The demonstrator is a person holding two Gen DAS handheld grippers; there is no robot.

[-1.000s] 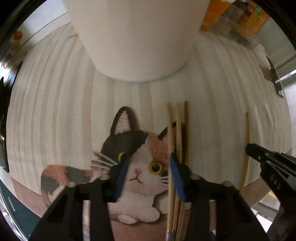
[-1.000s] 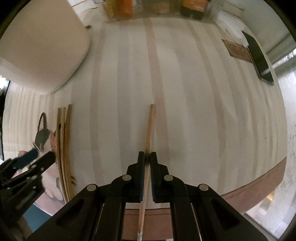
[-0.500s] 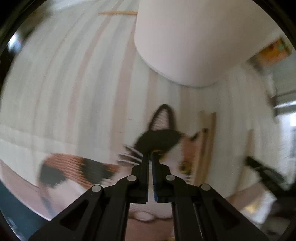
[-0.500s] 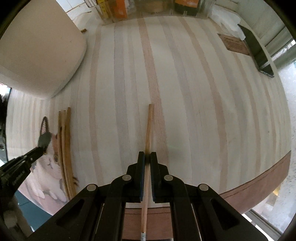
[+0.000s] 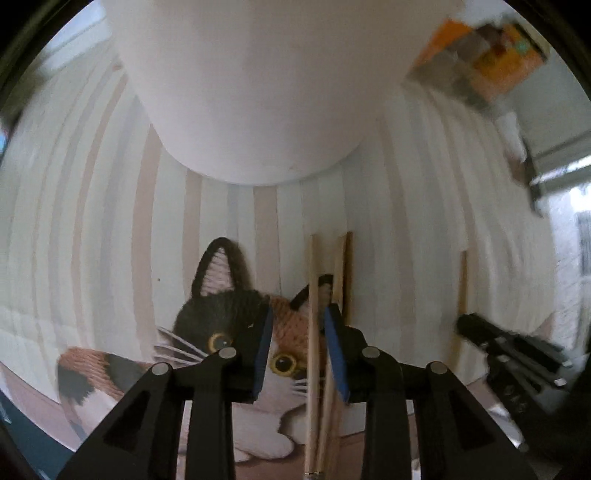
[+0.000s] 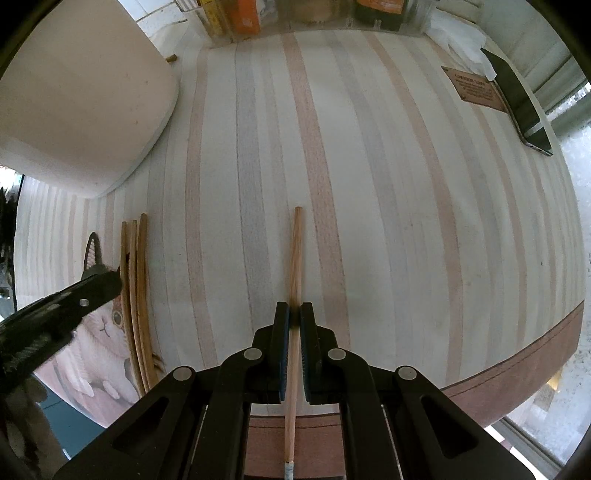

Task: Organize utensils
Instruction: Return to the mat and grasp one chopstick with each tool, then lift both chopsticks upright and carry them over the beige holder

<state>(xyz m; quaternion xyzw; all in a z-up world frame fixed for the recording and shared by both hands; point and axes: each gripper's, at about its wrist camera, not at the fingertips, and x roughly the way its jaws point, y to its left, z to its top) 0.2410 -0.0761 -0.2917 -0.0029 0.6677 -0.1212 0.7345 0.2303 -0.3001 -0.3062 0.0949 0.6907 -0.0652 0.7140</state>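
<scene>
My right gripper (image 6: 294,314) is shut on a single wooden chopstick (image 6: 295,254) that points away over the striped tablecloth (image 6: 388,206). Three more wooden chopsticks (image 6: 135,295) lie side by side at the left, partly on a cat-picture mat (image 6: 99,332). In the left wrist view my left gripper (image 5: 297,321) is open, its blue pads on either side of the leftmost of those chopsticks (image 5: 314,314), low over the cat mat (image 5: 221,306). The right gripper (image 5: 491,339) and its chopstick (image 5: 462,280) show at the right.
A large white container (image 5: 251,85) stands just beyond the chopsticks; it also shows in the right wrist view (image 6: 81,99). A clear organizer with orange boxes (image 6: 295,14), a brown card (image 6: 476,88) and a dark phone (image 6: 517,99) are at the far edge. The table's brown edge (image 6: 517,376) runs at the right.
My left gripper swung away to the left and shut half a second ago; now it is back over the three chopsticks and open. The right gripper stayed shut on its chopstick.
</scene>
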